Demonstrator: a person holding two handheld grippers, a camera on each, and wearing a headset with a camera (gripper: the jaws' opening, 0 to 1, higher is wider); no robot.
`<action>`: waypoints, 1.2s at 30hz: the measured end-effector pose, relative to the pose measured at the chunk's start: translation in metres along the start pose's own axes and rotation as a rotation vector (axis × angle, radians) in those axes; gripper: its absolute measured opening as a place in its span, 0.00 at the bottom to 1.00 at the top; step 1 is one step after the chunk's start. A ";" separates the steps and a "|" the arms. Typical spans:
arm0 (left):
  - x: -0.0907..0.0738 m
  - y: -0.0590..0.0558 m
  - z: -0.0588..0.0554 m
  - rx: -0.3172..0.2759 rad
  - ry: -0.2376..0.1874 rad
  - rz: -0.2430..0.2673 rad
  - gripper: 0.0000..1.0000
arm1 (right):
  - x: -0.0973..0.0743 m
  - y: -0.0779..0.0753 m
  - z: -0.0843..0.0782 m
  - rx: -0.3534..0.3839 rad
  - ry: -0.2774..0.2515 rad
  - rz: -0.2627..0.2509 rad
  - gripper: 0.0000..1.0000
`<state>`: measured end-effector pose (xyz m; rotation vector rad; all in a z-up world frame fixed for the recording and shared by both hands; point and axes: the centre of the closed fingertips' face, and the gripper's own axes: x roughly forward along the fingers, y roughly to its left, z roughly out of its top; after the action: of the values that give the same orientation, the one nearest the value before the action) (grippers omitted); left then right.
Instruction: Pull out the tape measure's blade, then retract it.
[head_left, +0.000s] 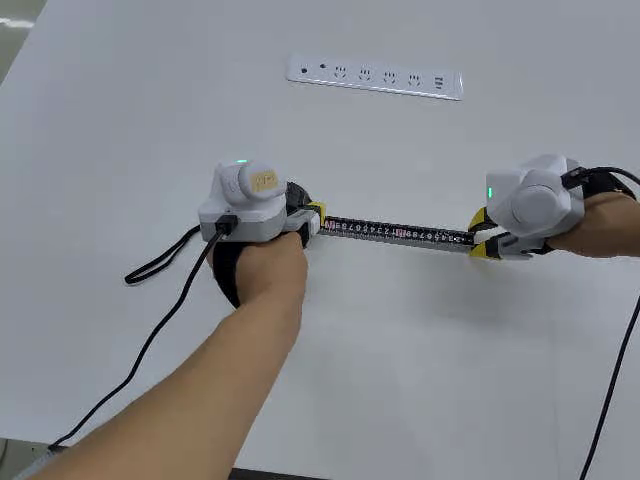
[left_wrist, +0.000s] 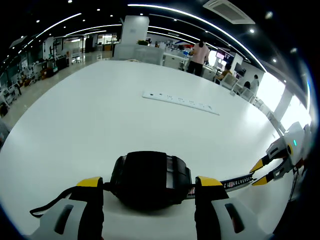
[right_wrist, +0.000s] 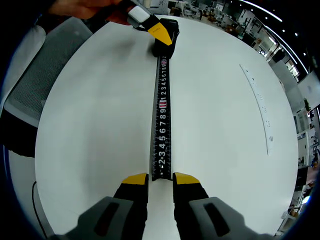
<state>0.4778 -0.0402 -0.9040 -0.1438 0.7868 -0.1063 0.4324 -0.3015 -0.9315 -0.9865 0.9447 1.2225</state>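
We clamp the tape measure's case (left_wrist: 150, 175) in our left gripper (head_left: 308, 220) as anchor. Our right gripper (right_wrist: 161, 178), jaws narrowed on the blade (right_wrist: 161, 115) at its tip, holds it taut across the table (head_left: 400, 350).

My left tool (head_left: 312, 220) and right tool (head_left: 482, 238) have rounded white housings, each with a green light (head_left: 241, 161) and grey jaws tipped yellow. The left one bears a tan sticker (head_left: 263, 181). The left cable (head_left: 142, 352) and right cable (head_left: 612, 390) are both black.
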 end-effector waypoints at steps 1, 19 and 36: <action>0.000 0.000 0.000 0.000 0.000 0.000 0.72 | 0.000 0.000 0.000 0.000 0.000 0.005 0.19; 0.001 0.001 0.000 0.000 -0.012 0.002 0.68 | 0.005 0.001 -0.001 -0.021 0.020 0.060 0.15; 0.001 -0.002 -0.002 0.007 -0.028 -0.005 0.64 | 0.005 0.001 -0.001 -0.041 0.030 0.074 0.14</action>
<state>0.4776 -0.0423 -0.9057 -0.1408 0.7585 -0.1119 0.4314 -0.3011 -0.9364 -1.0124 0.9906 1.2966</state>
